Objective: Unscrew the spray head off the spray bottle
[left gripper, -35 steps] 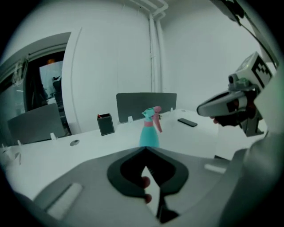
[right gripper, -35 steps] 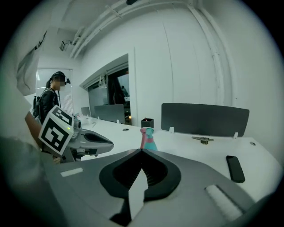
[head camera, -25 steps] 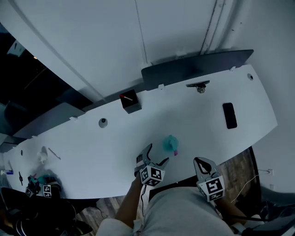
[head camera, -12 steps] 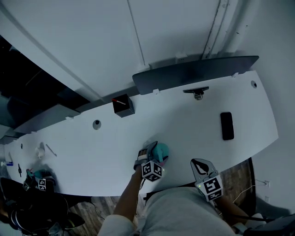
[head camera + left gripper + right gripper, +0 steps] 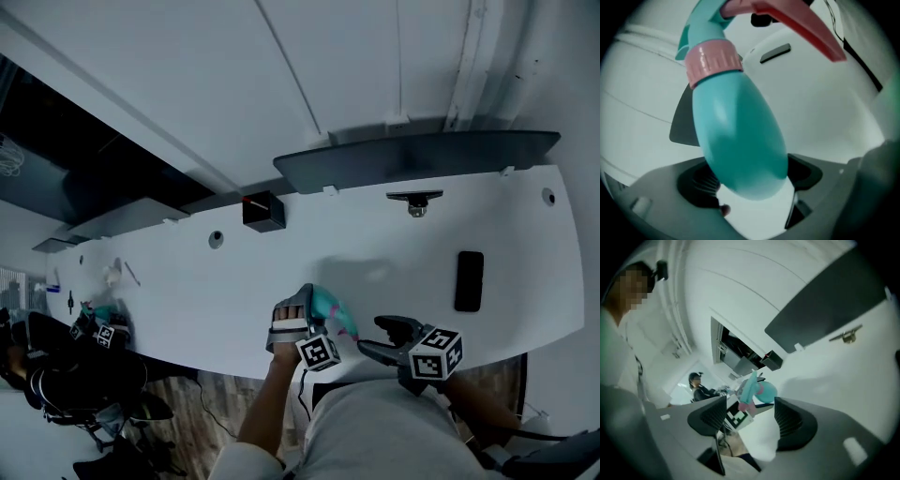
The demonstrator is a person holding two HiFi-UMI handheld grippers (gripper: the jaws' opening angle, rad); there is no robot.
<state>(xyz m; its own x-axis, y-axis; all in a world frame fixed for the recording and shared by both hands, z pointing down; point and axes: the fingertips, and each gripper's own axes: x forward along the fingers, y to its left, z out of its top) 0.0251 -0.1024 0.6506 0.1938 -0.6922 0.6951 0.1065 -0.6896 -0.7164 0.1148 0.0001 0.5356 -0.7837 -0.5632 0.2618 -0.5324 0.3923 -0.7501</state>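
The left gripper (image 5: 314,314) has just been closing its jaws, and they now clamp the fat body of the teal plastic spray bottle (image 5: 740,136). It holds the bottle tilted over the near edge of the white bench (image 5: 394,272). The pink ribbed collar (image 5: 714,61) and pink trigger (image 5: 797,23) are at the end away from the jaws. Just to its right, the right gripper (image 5: 370,335) has just been opening its jaws. They stand wide apart with nothing between them, aimed at the spray head (image 5: 749,383).
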